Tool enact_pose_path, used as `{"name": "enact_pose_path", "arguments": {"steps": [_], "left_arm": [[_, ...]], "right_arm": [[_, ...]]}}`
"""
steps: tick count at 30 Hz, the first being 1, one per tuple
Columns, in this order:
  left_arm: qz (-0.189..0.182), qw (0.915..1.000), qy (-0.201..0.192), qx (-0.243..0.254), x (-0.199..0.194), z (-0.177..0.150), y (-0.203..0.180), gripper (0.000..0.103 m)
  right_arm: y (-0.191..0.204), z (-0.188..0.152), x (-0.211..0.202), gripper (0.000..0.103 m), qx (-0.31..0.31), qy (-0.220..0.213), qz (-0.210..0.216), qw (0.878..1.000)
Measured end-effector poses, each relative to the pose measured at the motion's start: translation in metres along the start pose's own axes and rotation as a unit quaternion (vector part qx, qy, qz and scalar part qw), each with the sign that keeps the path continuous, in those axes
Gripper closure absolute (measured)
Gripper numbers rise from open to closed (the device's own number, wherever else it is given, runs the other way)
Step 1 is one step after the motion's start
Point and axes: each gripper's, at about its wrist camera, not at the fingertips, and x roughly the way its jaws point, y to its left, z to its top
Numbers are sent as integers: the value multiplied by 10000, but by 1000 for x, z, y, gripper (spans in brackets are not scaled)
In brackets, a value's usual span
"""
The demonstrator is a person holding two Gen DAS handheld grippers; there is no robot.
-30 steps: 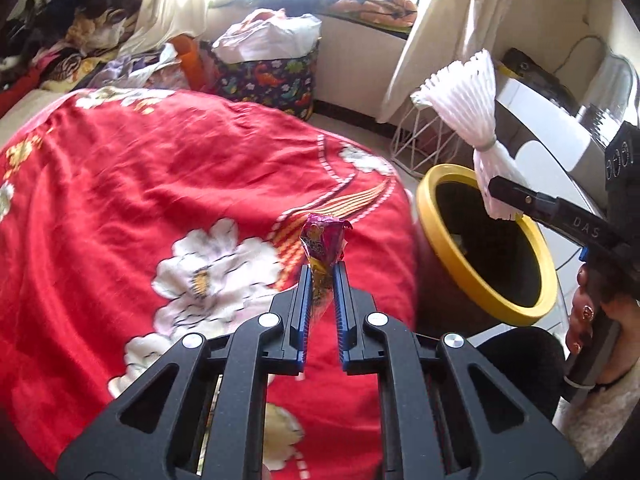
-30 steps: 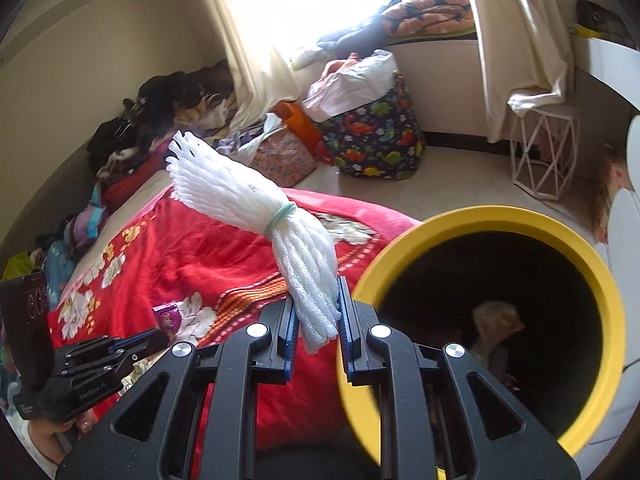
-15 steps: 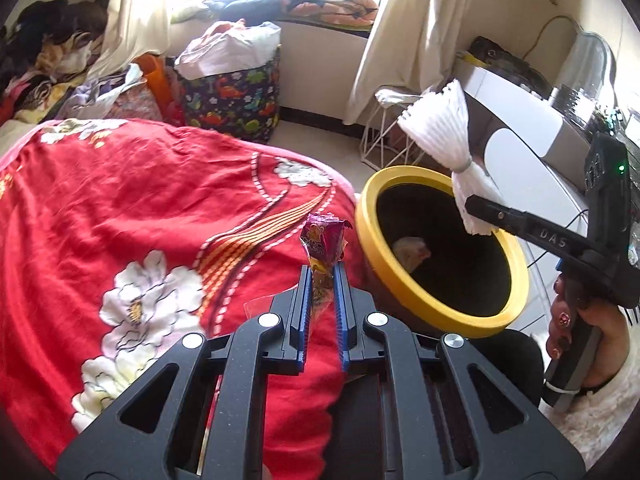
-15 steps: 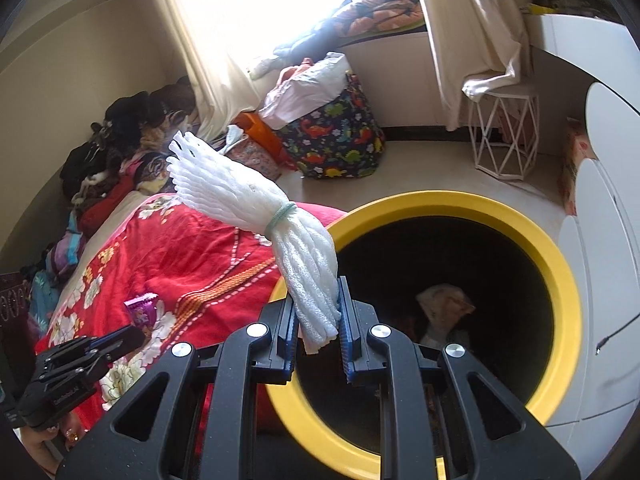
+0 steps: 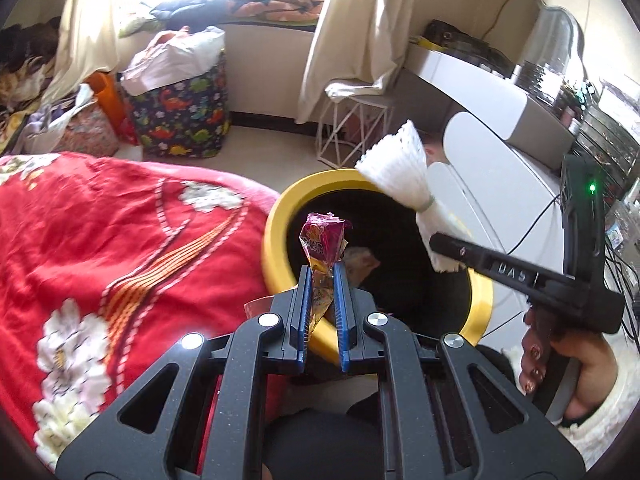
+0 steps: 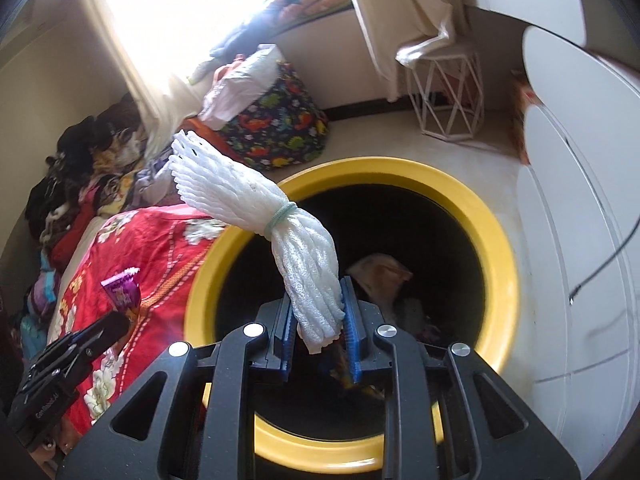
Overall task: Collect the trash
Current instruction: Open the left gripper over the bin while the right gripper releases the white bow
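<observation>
Inspector: The yellow-rimmed bin [image 6: 496, 248] stands on the floor between the bed with the red floral blanket [image 5: 100, 240] and the white cabinet [image 5: 500, 184]. Inside lie crumpled paper [image 6: 380, 272] and other scraps too dark to tell.

Clerk: And the tongs?

Inspector: The left tongs [image 5: 322, 280] are clamped on a purple candy wrapper [image 5: 322, 236], held over the rim at the bin's nine o'clock. The right tongs [image 6: 320, 320] are opening; the white foam net bundle [image 6: 280, 224] sits between them, above the bin mouth.

Clerk: Surroundings?

Inspector: A dinosaur-print bag [image 5: 180, 120] at eleven o'clock, a wire stool [image 5: 352, 128] at twelve.

Clerk: Changes?

Inspector: A second ago the wrapper hung over the blanket; both tongs have closed in on the bin.
</observation>
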Motion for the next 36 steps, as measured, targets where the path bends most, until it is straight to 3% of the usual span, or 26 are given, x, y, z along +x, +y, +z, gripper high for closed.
{"name": "enact_pose_path", "arguments": {"steps": [6, 12, 16, 18, 20, 25, 28, 36], "left_arm": [[-169, 9997, 128, 144, 31, 11, -21, 96], [-288, 9990, 282, 200, 61, 20, -32, 91], [-144, 9992, 299, 212, 65, 23, -30, 60], [-96, 9994, 247, 215, 60, 22, -27, 50], [3, 9995, 204, 222, 54, 19, -24, 32], [139, 9997, -38, 183, 29, 13, -16, 11], [392, 9985, -359, 145, 5, 8, -11, 11], [833, 9910, -1045, -78, -55, -13, 0, 11]], "right_arm": [[-14, -2, -4, 76, 118, -13, -27, 9999], [-28, -2, -10, 55, 222, -57, -76, 9997], [-35, -6, -21, 48, 219, -142, -152, 9995], [-36, -8, -28, 43, 132, -238, -254, 9993], [-33, -11, -35, 33, 11, -368, -341, 9987], [-18, -20, -60, 16, -350, -912, -374, 9945], [-7, -25, -76, 6, -585, -1324, -339, 9889], [26, -51, -113, 6, -1213, -2485, -341, 9604]]}}
